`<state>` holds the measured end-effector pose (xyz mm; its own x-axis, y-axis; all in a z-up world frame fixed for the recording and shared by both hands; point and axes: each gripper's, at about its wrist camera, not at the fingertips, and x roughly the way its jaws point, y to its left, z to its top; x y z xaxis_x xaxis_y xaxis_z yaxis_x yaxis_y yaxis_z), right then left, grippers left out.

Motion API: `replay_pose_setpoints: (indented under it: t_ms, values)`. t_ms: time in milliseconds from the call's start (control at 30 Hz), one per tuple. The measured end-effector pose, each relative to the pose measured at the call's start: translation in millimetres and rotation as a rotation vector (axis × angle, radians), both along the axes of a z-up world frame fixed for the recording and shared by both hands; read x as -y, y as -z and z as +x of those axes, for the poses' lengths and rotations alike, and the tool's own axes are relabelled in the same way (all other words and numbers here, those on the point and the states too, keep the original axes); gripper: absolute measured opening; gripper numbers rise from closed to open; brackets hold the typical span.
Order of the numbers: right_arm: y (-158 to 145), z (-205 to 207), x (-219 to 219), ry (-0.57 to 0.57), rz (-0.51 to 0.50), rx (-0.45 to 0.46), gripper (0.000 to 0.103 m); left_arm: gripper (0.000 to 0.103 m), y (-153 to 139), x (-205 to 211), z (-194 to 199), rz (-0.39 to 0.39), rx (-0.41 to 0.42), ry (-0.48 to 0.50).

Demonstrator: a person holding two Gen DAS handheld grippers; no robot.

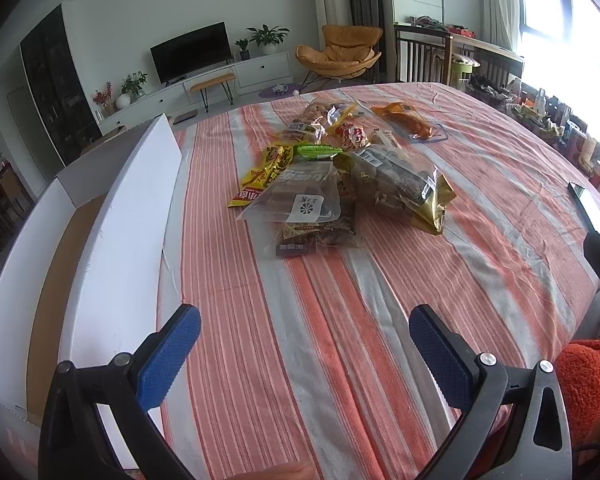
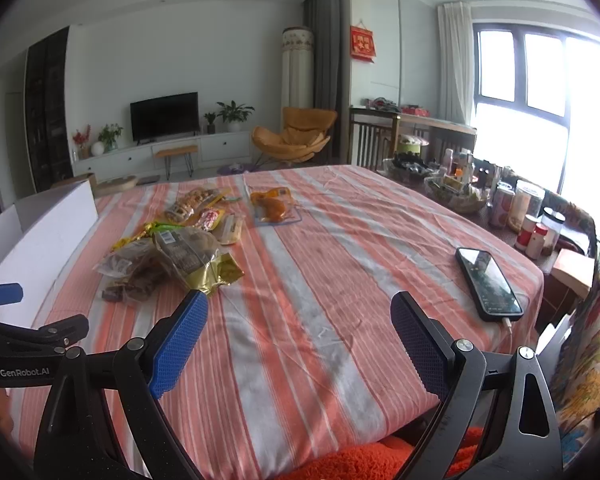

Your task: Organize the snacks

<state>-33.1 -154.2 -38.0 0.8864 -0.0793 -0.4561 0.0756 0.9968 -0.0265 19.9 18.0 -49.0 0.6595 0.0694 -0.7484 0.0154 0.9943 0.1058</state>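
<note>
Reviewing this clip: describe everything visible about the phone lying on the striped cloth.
The smartphone is a dark slab in what looks like a black case, lying flat, screen up, on the orange and grey striped tablecloth near the table's right edge. Its glossy screen looks lit or reflective. A white cable plugs into its near end. It lies apart from the snack packets and touches neither gripper. In the left wrist view only a sliver shows.

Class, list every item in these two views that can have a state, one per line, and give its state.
Left claw: open, empty.
Right claw: open, empty.
White box: open, flaps up.
Phone: screen lit, cable plugged in.
Television: off.
Snack pile: heaped on the cloth, unsorted.
Orange packet: lying apart from the pile.
</note>
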Motion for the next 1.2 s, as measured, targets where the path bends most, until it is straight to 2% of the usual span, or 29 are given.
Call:
replay_pose_setpoints:
  t_ms: [233, 367, 533, 633, 767, 867, 1033, 1100, 1200]
  values:
    - [3, 0, 0, -0.001, 0.001, -0.006, 0.095, 0.103, 8, -1, 4, -0.015, -0.029, 0.006]
    - [7, 1, 1, -0.004, 0.002, -0.024, 0.095, 0.103, 33, -2, 26, -0.072, -0.130, 0.052]
    - [7, 1, 0, -0.009, -0.004, -0.022, 0.095, 0.103, 62, -6, 49, -0.057, -0.194, 0.039]
    - [7, 2, 1, -0.019, 0.002, -0.031, 0.095, 0.103, 72, -7, 57, -0.047, -0.205, 0.037]
    - [9, 7, 3, -0.027, 0.019, -0.066, 0.095, 0.103, 76, -16, 62, -0.106, -0.190, 0.037]
    - [11, 12, 6, -0.043, 0.043, -0.096, 0.095, 0.103, 77, -18, 62, -0.108, -0.162, 0.046]
    - [6, 46, 12, -0.181, 0.145, -0.177, 0.095, 0.103, 76, -19, 59, -0.111, -0.130, 0.050]
    - [1, 77, 3, -0.249, 0.129, -0.237, 0.095, 0.103, 75, -19, 60, -0.111, -0.128, 0.049]
    - [5, 138, -27, -0.422, 0.076, -0.385, 0.095, 0.103, 75, -20, 59, -0.112, -0.121, 0.041]
